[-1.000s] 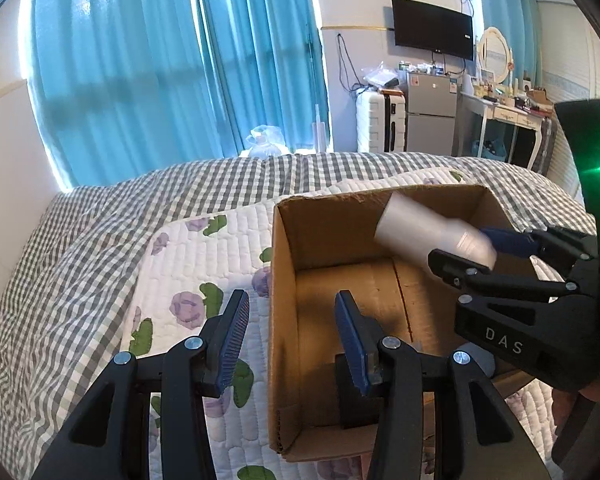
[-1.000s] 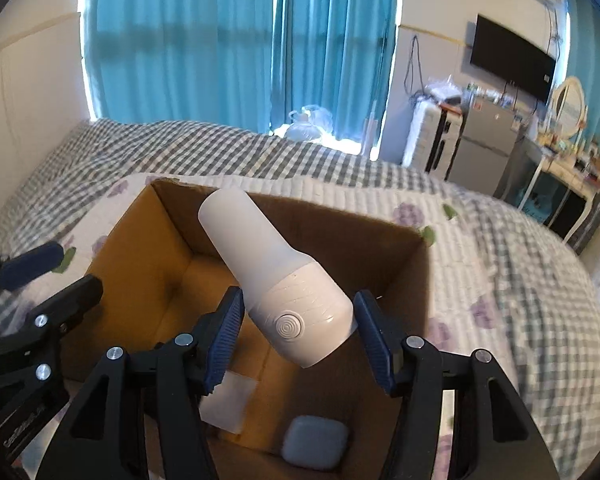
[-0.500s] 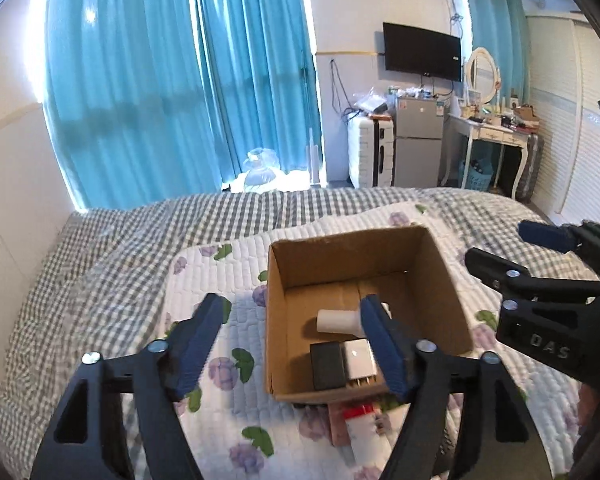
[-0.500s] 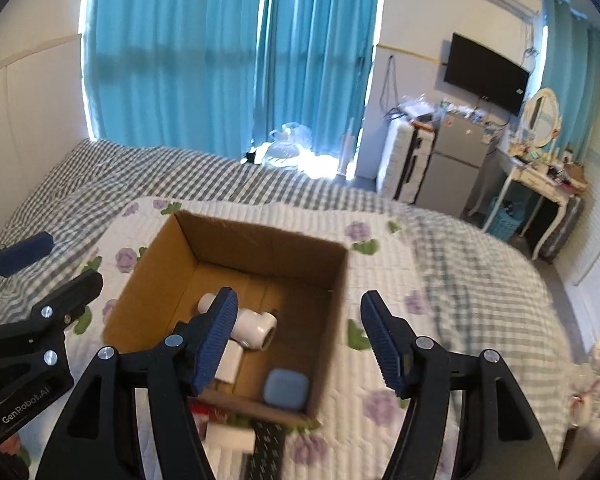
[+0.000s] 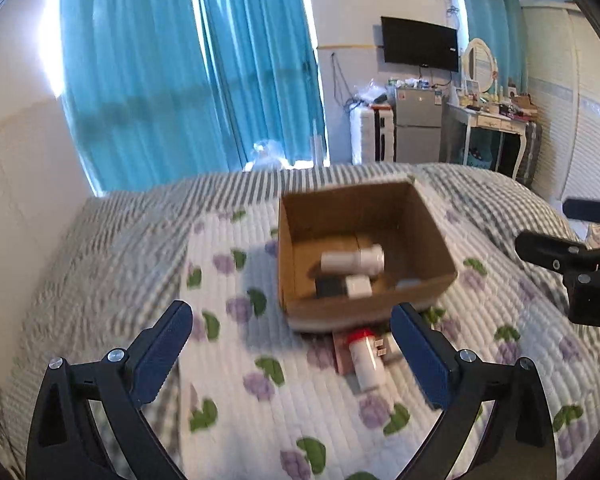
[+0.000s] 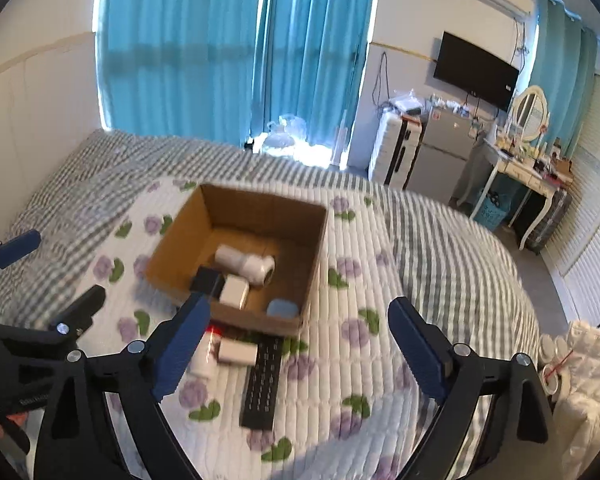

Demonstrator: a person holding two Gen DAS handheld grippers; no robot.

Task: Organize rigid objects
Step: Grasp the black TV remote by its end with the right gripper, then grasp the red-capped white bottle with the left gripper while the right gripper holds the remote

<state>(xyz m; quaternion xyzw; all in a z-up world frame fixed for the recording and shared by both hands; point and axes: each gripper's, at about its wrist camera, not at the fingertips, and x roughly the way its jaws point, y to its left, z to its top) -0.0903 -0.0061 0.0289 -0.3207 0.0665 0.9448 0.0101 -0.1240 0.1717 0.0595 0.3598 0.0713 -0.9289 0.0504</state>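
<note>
Hand-held gripper pair, left [image 5: 292, 344] and right [image 6: 298, 328], hang spread and empty short of the brown cardboard box [image 6: 312, 240]; ahead lie a red-capped white bottle [image 5: 366, 360] and black remote control [image 6: 262, 384], best approached squarely from above.

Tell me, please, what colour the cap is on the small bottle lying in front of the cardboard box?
Red, on a white bottle; the left wrist view shows it best.
</note>
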